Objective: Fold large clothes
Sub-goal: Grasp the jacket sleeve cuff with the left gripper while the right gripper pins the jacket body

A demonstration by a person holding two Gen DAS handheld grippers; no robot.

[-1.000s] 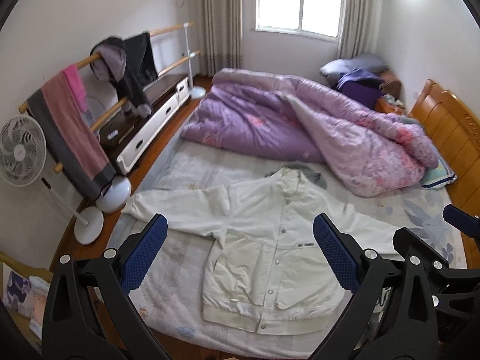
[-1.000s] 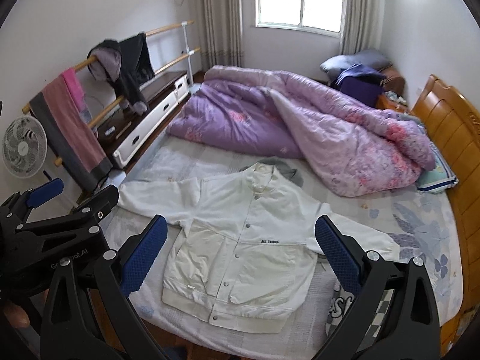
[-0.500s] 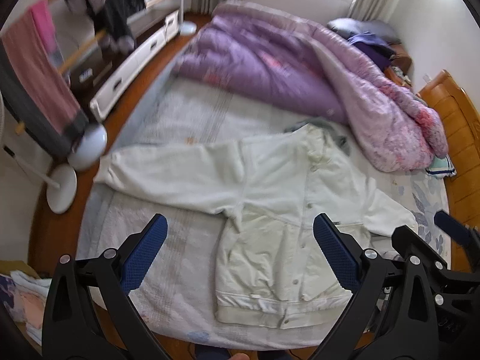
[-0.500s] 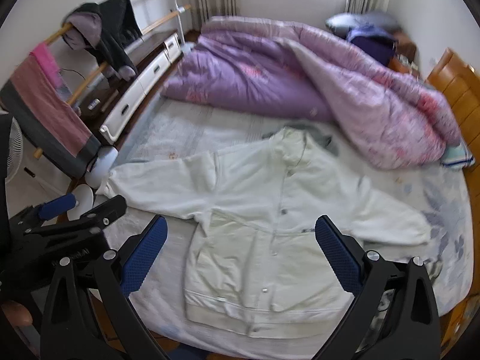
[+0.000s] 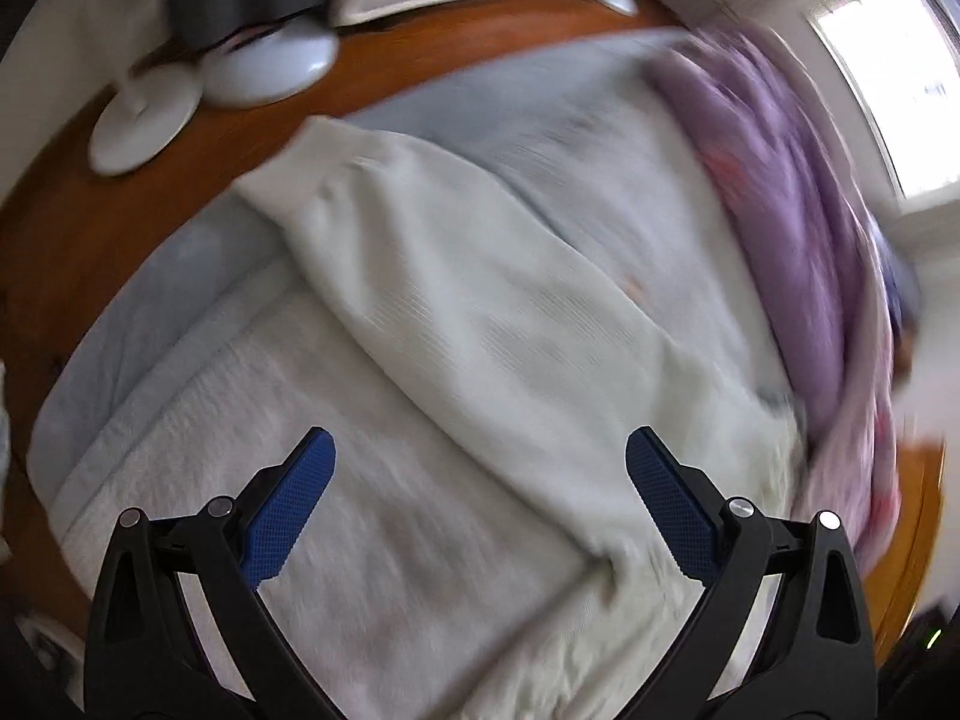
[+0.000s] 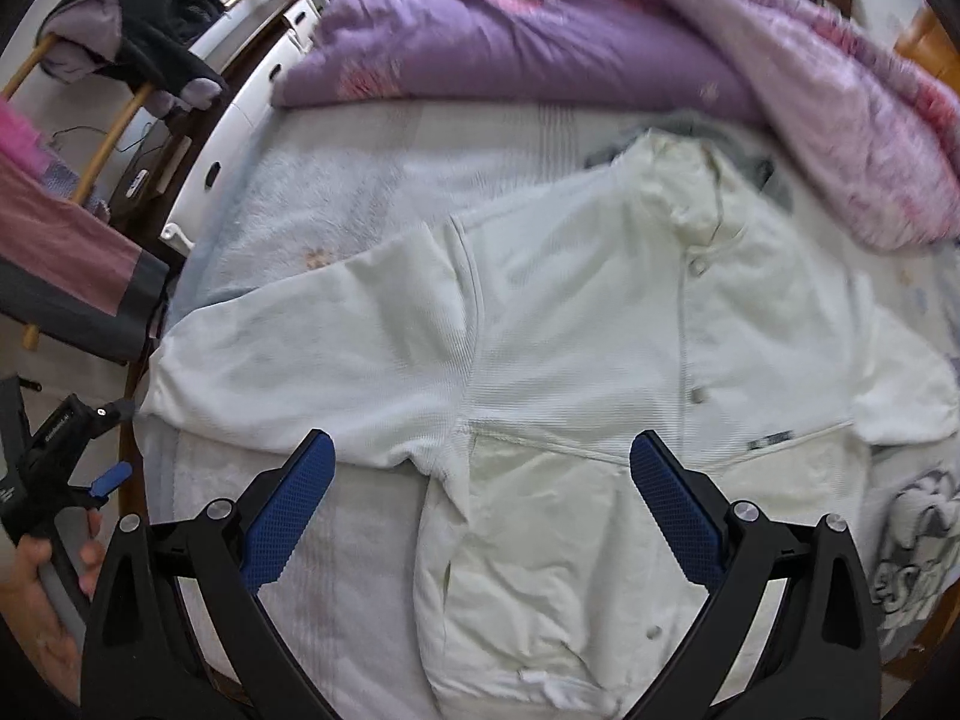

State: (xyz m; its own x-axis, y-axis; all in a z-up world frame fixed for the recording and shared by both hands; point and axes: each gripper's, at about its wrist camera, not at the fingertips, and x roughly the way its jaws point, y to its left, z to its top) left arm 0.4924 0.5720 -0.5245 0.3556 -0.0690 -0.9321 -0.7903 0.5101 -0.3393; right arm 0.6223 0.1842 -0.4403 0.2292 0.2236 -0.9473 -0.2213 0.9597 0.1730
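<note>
A white button-up jacket (image 6: 600,324) lies front up on the bed, sleeves spread out. My right gripper (image 6: 477,492) is open and empty above its left armpit and lower front. My left gripper (image 5: 480,498) is open and empty, low over the jacket's left sleeve (image 5: 480,312), whose cuff (image 5: 312,162) reaches the bed's edge. The left gripper also shows in the right wrist view (image 6: 72,438), beside that cuff. The left wrist view is blurred.
A purple quilt (image 6: 570,30) is heaped at the far side of the bed, touching the jacket's collar. A clothes rack (image 6: 90,90) with hanging garments, a white cabinet (image 6: 240,120) and two white round floor stand bases (image 5: 210,84) stand left of the bed. The wooden floor (image 5: 90,210) borders the bed.
Both grippers have dropped closer to the jacket. The left one has swung left and down over the left sleeve near its cuff. Both stay open.
</note>
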